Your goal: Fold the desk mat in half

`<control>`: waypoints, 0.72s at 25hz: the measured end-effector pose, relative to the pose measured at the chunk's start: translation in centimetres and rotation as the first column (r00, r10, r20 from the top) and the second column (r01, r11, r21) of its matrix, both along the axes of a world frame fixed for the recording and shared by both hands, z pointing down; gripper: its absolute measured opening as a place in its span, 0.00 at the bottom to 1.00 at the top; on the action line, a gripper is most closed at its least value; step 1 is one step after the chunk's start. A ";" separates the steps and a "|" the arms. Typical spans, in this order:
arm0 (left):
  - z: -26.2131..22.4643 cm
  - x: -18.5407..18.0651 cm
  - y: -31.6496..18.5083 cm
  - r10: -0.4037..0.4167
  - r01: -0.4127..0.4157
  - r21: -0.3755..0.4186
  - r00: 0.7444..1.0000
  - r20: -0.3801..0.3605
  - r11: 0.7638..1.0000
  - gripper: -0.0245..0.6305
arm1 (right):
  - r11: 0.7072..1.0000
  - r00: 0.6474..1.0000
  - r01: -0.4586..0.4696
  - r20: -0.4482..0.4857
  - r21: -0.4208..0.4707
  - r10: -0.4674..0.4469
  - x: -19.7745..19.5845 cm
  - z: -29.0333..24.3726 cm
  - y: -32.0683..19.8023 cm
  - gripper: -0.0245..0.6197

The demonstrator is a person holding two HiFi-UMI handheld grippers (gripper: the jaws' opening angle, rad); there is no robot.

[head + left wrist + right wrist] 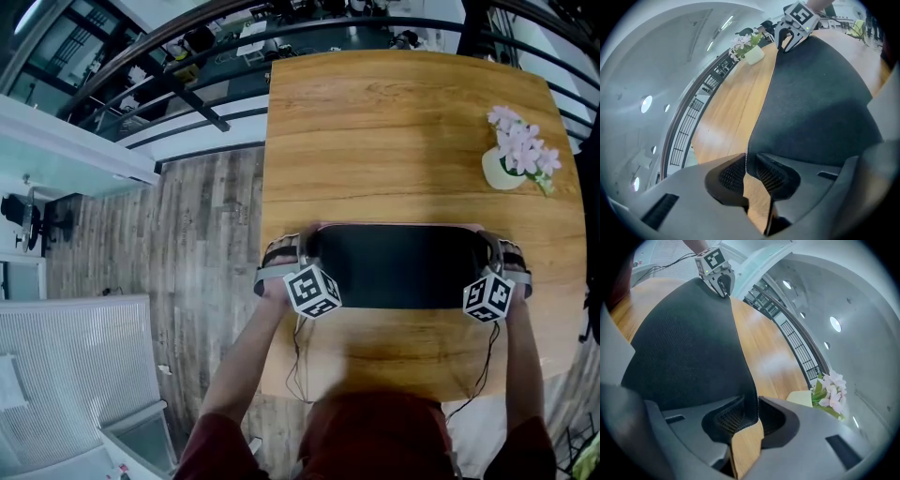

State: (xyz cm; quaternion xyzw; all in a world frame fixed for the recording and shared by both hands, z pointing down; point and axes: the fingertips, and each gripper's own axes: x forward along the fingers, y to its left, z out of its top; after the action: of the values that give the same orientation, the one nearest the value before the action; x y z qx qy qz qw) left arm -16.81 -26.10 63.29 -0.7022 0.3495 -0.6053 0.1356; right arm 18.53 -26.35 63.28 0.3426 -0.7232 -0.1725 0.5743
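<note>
The black desk mat (pixel 398 267) lies doubled over as a flat strip across the near half of the wooden table (pixel 375 122). My left gripper (pixel 302 246) is at its far left corner and my right gripper (pixel 494 246) at its far right corner. In the left gripper view the mat's (pixel 820 89) thin edge runs between the left gripper's (pixel 749 171) pads with bare wood showing in the gap; the pads do not press it. The right gripper view shows the same: the mat (pixel 689 343) edge stands loose between the right gripper's (pixel 757 416) parted pads.
A small cream vase of pink flowers (pixel 514 155) stands at the table's right edge, beyond the mat. Past the table's left edge are a wood-plank floor (pixel 187 244) and dark railings (pixel 169 84). The person's sleeves and cables hang at the near edge.
</note>
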 end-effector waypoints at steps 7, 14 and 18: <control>-0.3 -0.4 -0.6 -0.064 0.064 0.034 0.998 -0.014 0.997 0.22 | 0.999 0.998 -0.043 0.035 -0.002 0.043 0.3 -0.2 -0.4 0.23; -0.2 -0.5 -0.6 -0.071 0.071 0.038 0.997 -0.005 0.997 0.22 | 0.998 0.997 -0.054 0.062 -0.029 0.055 0.0 0.3 -0.3 0.19; 0.1 0.0 -0.2 -0.059 0.059 0.032 0.998 -0.004 0.998 0.16 | 0.997 0.998 -0.047 0.042 -0.057 0.049 0.0 0.7 0.5 0.05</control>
State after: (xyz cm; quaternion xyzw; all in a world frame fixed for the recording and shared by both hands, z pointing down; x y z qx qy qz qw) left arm -16.78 -26.28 63.40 -0.6903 0.3799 -0.6023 0.1282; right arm 18.53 -25.89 64.01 0.3473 -0.7316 -0.1307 0.5718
